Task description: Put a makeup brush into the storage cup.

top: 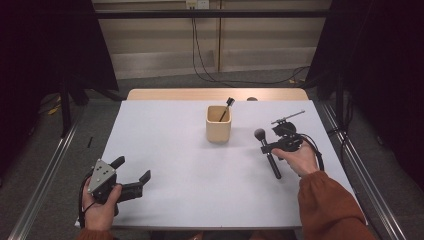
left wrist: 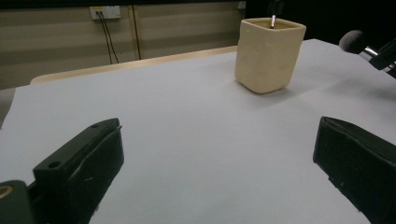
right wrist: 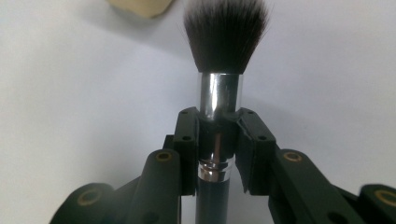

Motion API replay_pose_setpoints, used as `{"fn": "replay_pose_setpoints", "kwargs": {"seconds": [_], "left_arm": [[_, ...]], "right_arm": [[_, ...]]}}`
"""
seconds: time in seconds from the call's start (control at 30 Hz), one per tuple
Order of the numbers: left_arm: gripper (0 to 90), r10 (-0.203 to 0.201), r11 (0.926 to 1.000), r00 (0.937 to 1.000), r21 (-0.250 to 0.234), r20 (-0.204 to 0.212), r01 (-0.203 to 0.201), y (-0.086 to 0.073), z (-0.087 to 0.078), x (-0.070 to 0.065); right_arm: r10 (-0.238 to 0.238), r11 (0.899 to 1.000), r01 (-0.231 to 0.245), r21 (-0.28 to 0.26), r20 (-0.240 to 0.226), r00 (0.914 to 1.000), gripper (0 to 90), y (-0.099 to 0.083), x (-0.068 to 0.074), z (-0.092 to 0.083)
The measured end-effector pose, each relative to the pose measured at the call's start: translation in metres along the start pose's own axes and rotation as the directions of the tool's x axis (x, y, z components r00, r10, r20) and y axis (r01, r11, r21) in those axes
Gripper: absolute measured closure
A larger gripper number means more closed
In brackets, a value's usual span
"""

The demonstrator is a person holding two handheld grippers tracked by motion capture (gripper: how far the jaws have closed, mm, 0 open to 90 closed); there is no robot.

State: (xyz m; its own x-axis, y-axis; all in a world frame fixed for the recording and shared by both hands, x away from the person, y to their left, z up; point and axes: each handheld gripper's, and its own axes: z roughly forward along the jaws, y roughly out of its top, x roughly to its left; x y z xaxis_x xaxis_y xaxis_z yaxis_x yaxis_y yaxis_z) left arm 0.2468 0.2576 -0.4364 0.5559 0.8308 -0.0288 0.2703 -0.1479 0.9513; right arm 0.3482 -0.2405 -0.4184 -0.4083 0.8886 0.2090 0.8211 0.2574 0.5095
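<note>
A person works at a white table (top: 165, 150) with a beige cup (top: 219, 124) near its middle, a small brush (top: 226, 107) already standing in it. Right of the cup, the right gripper (top: 274, 148) is clamped on a makeup brush (top: 267, 152) at its silver collar, lifted off the table. Left of the cup and nearer the person, the left gripper (top: 134, 176) rests with jaws apart, empty. The step appears to be carrying; next, the brush likely needs tipping handle-down over the cup.

- Left gripper (top: 131, 172) rests low at the table's near left corner in the left hand (top: 100, 202), jaws spread wide.
- Right gripper (top: 267, 146) is in the upturned right hand (top: 301, 160), jaws clamped tight.
</note>
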Motion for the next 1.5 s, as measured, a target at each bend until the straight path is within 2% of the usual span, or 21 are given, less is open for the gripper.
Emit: {"fn": "replay_pose_setpoints", "kwargs": {"seconds": [0.13,0.27,0.43,0.57,0.67,0.9,1.07,1.43,1.5], "left_arm": [[2.0,-0.001,1.0,1.0,0.004,0.006,0.001,0.0,0.001,0.0],[2.1,-0.002,0.9999,1.0,0.011,0.009,0.002,0.0,0.001,0.0],[2.1,-0.004,1.0,0.9999,0.008,0.012,0.004,0.0,0.001,0.0],[2.1,-0.004,1.0,0.9999,0.009,0.014,0.004,-0.001,0.002,0.0],[2.1,-0.004,0.9999,0.9999,0.013,0.017,0.004,-0.001,0.002,0.0],[2.1,-0.005,0.9999,0.9998,0.013,0.017,0.005,-0.001,0.002,0.0],[2.1,-0.001,0.9999,0.9999,0.014,0.017,0.001,-0.001,0.002,0.0],[2.1,-0.004,1.0,0.9997,-0.001,0.023,0.004,0.0,0.001,0.0],[2.1,-0.004,1.0,0.9997,0.002,0.023,0.004,0.0,0.001,0.0]], "right_arm": [[0.001,0.998,-0.002,-0.069,-0.016,0.9999,72.0,-0.002,-0.002,-0.004],[-0.02,0.989,0.016,-0.147,-0.03,0.9994,72.0,-0.004,-0.002,-0.009],[-0.075,0.97,0.064,-0.235,-0.037,0.9965,72.0,-0.005,-0.001,-0.012],[-0.091,0.948,0.071,-0.311,-0.05,0.9946,72.0,-0.008,-0.001,-0.015],[-0.089,0.937,0.064,-0.342,-0.056,0.9945,71.9,-0.012,-0.003,-0.014],[-0.105,0.898,0.076,-0.434,-0.043,0.9936,71.9,-0.023,-0.005,-0.014],[-0.13,0.86,0.1,-0.5,-0.026,0.9911,71.9,-0.031,-0.003,-0.015],[-0.173,0.783,0.114,-0.611,-0.038,0.9842,71.9,-0.033,0.005,-0.019],[-0.173,0.777,0.109,-0.62,-0.045,0.9838,71.9,-0.032,0.006,-0.019]]}}
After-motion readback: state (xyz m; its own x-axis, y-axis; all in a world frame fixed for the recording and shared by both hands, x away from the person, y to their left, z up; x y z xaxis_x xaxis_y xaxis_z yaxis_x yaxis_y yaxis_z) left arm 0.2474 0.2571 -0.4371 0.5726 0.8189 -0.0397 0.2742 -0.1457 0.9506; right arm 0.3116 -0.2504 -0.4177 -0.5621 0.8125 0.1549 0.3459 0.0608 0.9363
